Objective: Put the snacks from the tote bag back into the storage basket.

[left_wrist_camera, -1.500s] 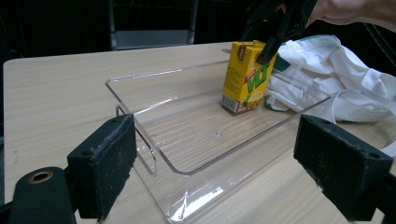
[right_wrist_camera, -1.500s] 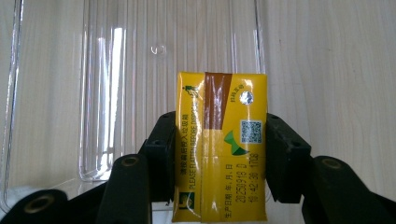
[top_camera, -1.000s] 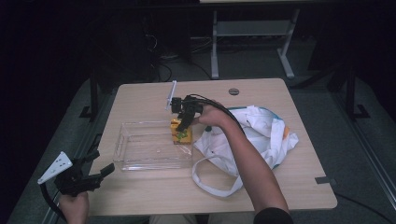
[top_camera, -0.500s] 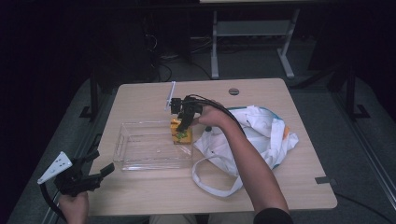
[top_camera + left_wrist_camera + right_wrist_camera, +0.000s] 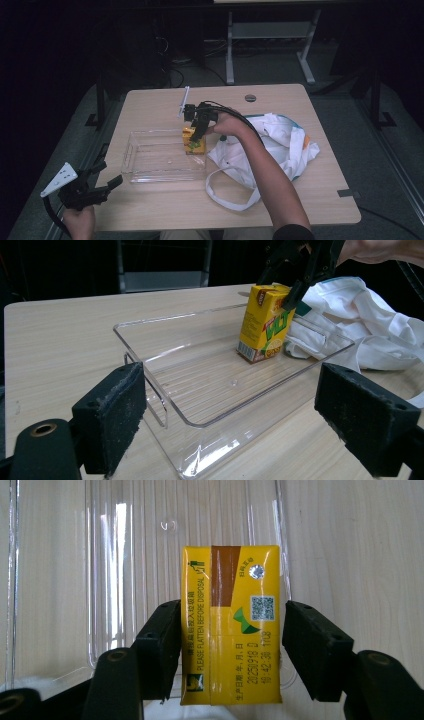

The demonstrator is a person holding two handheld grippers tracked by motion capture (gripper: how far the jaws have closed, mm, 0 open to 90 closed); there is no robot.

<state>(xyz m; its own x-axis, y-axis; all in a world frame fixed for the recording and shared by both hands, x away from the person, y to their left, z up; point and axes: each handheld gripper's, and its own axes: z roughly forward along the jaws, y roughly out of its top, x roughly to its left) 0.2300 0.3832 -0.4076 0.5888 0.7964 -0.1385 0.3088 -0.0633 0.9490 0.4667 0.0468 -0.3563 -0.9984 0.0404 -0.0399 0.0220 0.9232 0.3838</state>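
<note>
A yellow drink carton [image 5: 191, 145] [image 5: 265, 322] [image 5: 230, 630] stands upright in the right end of a clear plastic tray [image 5: 150, 160] [image 5: 210, 385] [image 5: 115, 580]. My right gripper [image 5: 197, 139] [image 5: 232, 607] [image 5: 281, 287] points down over it. Its jaws have just been opening and now stand either side of the carton's top, with a thin gap at the right pad. My left gripper [image 5: 107, 173] [image 5: 232, 375] hangs open by the table's near left edge, aimed at the tray, nothing between its pads.
A crumpled white cloth bag [image 5: 272, 145] [image 5: 360, 325] with long handles lies right of the tray, touching its end. A small round grommet [image 5: 250, 98] sits near the table's far edge. Dark floor and a metal stand lie beyond.
</note>
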